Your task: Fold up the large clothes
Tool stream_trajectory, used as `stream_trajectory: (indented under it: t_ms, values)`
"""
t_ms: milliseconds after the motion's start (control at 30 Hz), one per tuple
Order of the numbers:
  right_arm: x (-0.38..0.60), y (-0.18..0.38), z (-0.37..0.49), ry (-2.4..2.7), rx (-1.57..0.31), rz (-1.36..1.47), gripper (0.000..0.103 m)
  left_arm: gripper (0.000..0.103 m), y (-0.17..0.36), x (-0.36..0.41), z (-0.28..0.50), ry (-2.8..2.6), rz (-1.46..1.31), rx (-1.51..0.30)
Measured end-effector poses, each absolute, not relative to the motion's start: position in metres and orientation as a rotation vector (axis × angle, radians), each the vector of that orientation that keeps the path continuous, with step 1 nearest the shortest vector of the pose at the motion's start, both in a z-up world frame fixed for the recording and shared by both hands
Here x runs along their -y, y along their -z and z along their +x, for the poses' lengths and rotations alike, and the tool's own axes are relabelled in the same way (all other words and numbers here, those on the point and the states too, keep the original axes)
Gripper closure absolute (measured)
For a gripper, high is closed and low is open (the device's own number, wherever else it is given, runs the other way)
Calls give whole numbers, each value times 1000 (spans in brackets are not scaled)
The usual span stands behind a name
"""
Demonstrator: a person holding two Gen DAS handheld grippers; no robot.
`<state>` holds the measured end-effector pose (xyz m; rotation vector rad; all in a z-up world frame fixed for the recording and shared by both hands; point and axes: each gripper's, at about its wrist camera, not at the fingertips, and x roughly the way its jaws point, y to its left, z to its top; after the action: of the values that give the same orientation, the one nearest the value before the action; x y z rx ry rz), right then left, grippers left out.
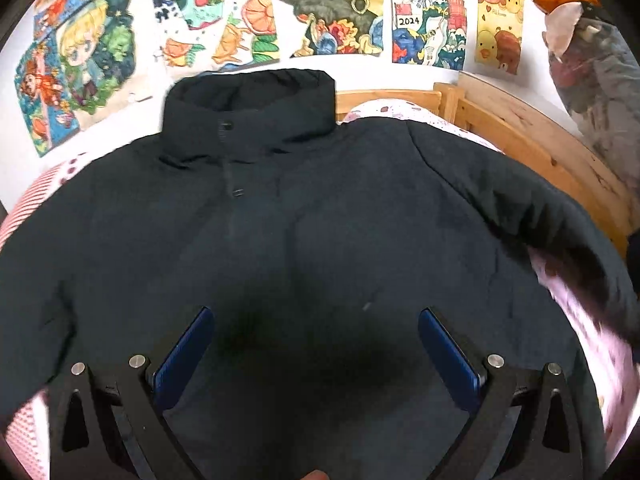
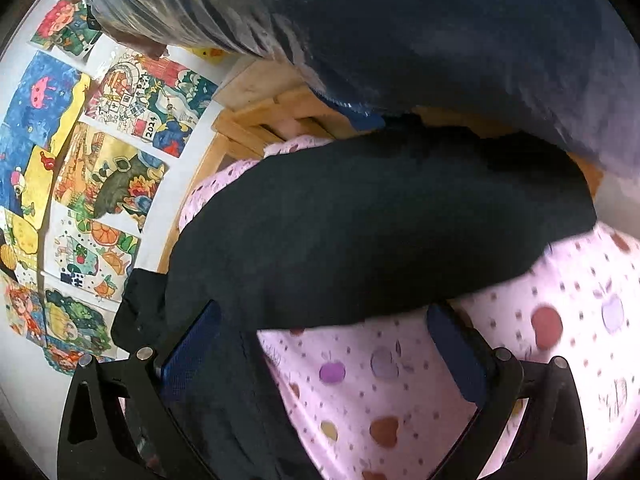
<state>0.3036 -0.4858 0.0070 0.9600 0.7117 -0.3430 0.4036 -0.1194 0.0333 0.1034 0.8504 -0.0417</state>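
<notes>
Where blur smears the bedsheet, jacket sleeve edge indistinct, hem cut off.

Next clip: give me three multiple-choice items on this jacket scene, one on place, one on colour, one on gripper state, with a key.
1. Where does the jacket lie?
A. on a bed sheet
B. on a bare wooden floor
C. on a hanger

2. What colour is the sheet under it?
A. plain green
B. pink with apple prints
C. black

3. How do the left gripper and right gripper stand?
A. both shut on cloth
B. one open, one shut
C. both open

Key: 1 A, the jacket is spread flat over the sheet. 2 B, pink cloth with apples shows beside the sleeve. 3 C, each pair of blue fingers stands wide apart, holding nothing.
</notes>
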Motion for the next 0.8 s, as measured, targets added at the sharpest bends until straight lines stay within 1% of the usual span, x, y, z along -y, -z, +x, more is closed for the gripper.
stream_trajectory:
  t_ms: [33, 100, 133, 200, 267, 300, 333, 367, 400, 433, 500, 533, 600, 667, 800]
  values:
    - [488, -3, 312, 342, -732, 958, 9, 0, -28, 128, 410, 35, 117, -849]
    - [495, -2, 329, 358, -747, 959, 26, 0, -18, 143, 420, 21, 157, -850]
    - [499, 0, 334, 364, -748, 964, 33, 0, -9, 154, 426, 29, 186, -860]
    - [508, -1, 326, 365, -737, 974, 39, 0, 2, 165, 437, 54, 201, -888]
    - [513, -4, 330, 372, -727, 970, 42, 0, 15, 177, 448, 65, 191, -911]
    - [514, -4, 328, 381, -730, 958, 46, 0, 20, 181, 454, 68, 184, -920]
    - [515, -3, 328, 395, -737, 937, 52, 0, 25, 184, 459, 70, 180, -931]
    - [515, -2, 328, 413, -747, 907, 57, 0, 30, 186, 462, 70, 172, -942]
    - [515, -1, 324, 424, -754, 886, 66, 0, 35, 186, 465, 72, 161, -951]
    - [513, -1, 324, 428, -759, 863, 69, 0, 40, 184, 466, 80, 146, -958]
    - [504, -9, 333, 421, -759, 776, 81, 0, 46, 178, 466, 96, 117, -960]
    - [497, -17, 337, 425, -751, 711, 85, 0, 50, 175, 465, 106, 95, -962]
    - [487, -32, 344, 429, -728, 609, 91, 0, 54, 171, 467, 114, 77, -968]
    - [473, -52, 355, 422, -689, 492, 94, 0, 50, 169, 464, 109, 62, -968]
    - [434, -94, 392, 401, -555, 118, 96, 0, 27, 143, 444, 116, -83, -924]
